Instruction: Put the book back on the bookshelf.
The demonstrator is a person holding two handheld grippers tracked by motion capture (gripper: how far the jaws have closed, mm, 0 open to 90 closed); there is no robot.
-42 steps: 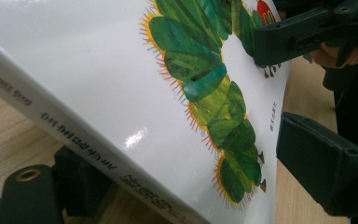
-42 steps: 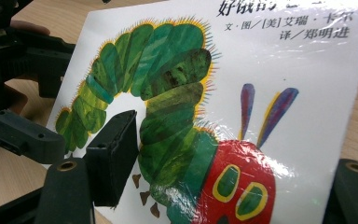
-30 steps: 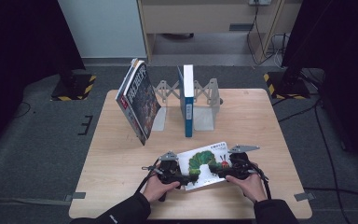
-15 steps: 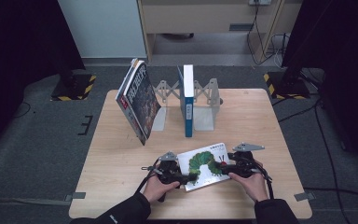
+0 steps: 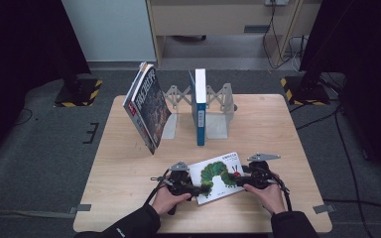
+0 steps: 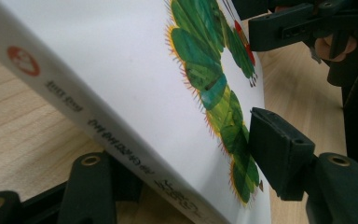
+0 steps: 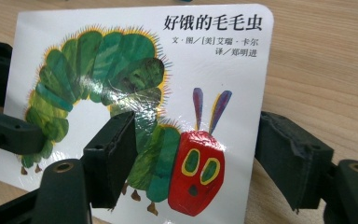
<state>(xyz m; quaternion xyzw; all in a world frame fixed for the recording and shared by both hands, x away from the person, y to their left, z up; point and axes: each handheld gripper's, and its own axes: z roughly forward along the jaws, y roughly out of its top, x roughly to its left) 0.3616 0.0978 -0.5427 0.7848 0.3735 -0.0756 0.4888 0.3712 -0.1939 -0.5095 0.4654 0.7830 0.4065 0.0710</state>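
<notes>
I've got the book [image 5: 220, 175] at the near table [image 5: 278, 129] edge, left gripper [image 5: 194, 188] clamped on its spine corner, right gripper [image 5: 239, 179] astride the other edge, jaws apart. Glossy cover — it could slip out when lifted.

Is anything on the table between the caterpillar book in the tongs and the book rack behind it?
Nothing visible. In the high view the caterpillar book lies at the near edge, the left tongs and right tongs at its two ends. Only bare table separates it from the rack holding the blue book.
</notes>
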